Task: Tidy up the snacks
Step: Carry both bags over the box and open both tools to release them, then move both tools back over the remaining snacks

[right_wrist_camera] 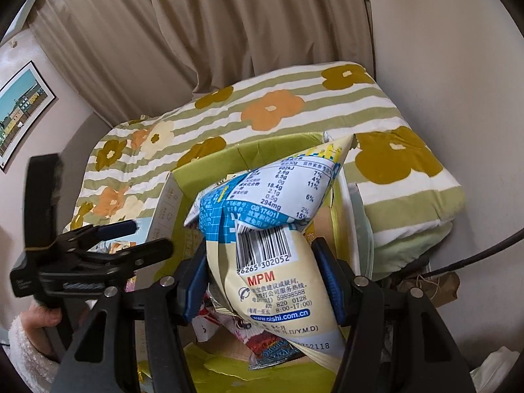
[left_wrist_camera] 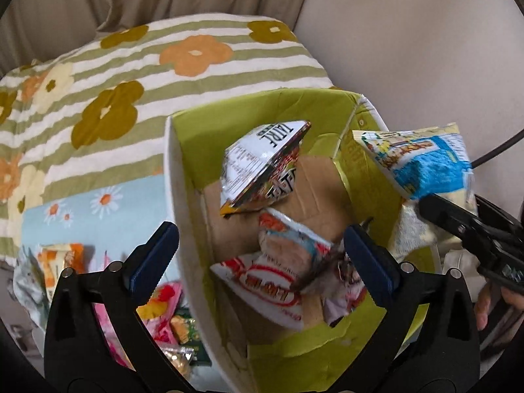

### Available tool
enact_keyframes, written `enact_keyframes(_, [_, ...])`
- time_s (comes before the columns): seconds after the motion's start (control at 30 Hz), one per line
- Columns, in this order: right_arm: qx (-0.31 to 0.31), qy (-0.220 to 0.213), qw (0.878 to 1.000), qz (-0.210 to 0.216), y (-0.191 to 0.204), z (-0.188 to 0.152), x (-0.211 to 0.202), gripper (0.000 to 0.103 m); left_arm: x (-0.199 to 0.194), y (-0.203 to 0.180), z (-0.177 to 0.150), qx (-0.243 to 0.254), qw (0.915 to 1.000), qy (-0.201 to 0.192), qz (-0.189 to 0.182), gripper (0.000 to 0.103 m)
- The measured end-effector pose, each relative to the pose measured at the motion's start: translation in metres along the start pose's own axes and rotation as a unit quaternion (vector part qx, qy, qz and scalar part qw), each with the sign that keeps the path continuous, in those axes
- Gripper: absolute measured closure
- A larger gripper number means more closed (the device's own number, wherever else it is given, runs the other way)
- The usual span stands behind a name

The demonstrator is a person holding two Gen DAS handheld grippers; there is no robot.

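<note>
Right tool (right_wrist_camera: pixel 265 281) grips blue-yellow pkt (right_wrist_camera: pixel 262 245); barcode only rt view.

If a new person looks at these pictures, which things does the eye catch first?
First, the cream-and-blue barcoded snack bag, pinched in the right claw above the lime-green cardboard box. Inside the box lie a red-and-white packet and a white-labelled foil bag, under the open left claw. Behind is a green-striped flowered quilt.

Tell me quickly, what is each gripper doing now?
Left gripper: open, holding nothing, above the green box.
Right gripper: closed on the blue-and-cream snack bag.
</note>
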State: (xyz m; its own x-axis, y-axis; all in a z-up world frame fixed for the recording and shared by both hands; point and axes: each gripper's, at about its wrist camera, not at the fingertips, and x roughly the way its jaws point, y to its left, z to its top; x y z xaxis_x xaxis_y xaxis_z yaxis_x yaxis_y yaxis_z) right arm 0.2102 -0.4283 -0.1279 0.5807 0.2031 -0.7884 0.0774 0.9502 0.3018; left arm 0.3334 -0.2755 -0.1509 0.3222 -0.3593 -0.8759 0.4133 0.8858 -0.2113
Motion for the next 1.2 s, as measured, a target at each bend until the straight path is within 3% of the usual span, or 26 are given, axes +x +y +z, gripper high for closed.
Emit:
enact_keyframes(0.4, [-0.006,0.032,0.999,-0.008,0.007,0.011,0.022,0.045,-0.023,0.009,-0.020,-0.007,0.9997,-0.018,0.013,0.003])
enact_keyframes(0.47, [-0.007,0.028,0.999,-0.029,0.008,0.013,0.025,0.033,-0.025,0.011,-0.022,-0.010,0.9997,-0.019,0.012,0.003])
enact_keyframes(0.53, [-0.009,0.003,0.999,-0.032,0.010,0.012,0.020,0.000,-0.029,0.012,-0.025,-0.014,0.9996,-0.020,0.014,0.003])
enact_keyframes(0.63, [-0.015,-0.026,0.999,-0.021,0.011,0.008,0.005,0.000,-0.037,0.016,-0.032,-0.021,0.9993,-0.025,0.020,0.003])
enact_keyframes(0.87, [-0.021,-0.011,1.000,-0.008,0.015,0.001,-0.005,0.000,-0.054,0.022,-0.053,-0.041,0.9981,-0.035,0.029,0.003])
enact_keyframes(1.2, [-0.078,-0.025,0.997,0.011,0.043,-0.004,-0.026,0.000,-0.093,0.033,-0.084,-0.074,0.9934,-0.060,0.063,0.003])
